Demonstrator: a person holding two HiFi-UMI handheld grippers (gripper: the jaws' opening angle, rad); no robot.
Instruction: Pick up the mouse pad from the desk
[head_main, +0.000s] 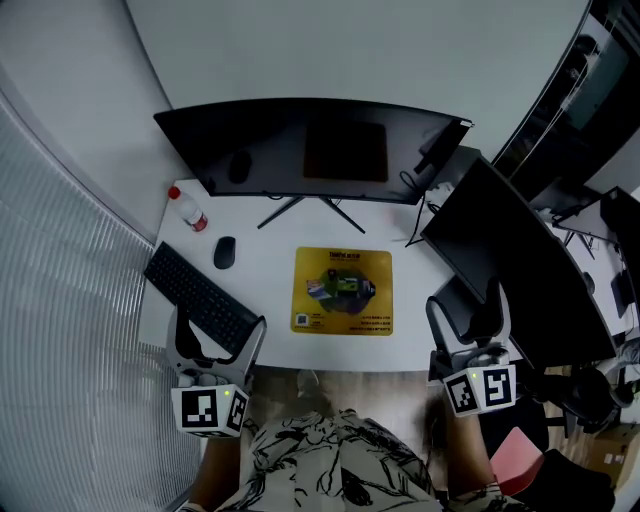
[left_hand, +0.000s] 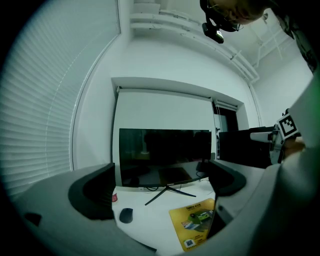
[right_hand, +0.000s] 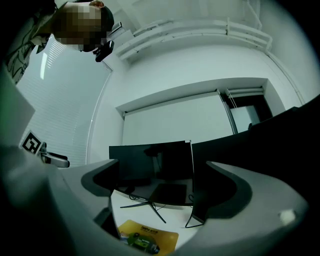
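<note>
Hovering at the lower edge of the head view, left gripper (head_main: 218, 338) and right gripper (head_main: 466, 322) are both holding jaws apart, empty, probably staged for the reach. Yellow mouse pad (head_main: 343, 291) is lying flat at frame centre on the white desk (head_main: 270, 285), untouched, likely needing a pinch at its near edge.

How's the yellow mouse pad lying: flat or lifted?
Flat: the yellow rectangular mouse pad lies spread on the white desk, untouched.

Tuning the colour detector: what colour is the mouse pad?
Yellow, with a green-and-dark printed graphic at the centre of the mouse pad. Head view shows it best.
</note>
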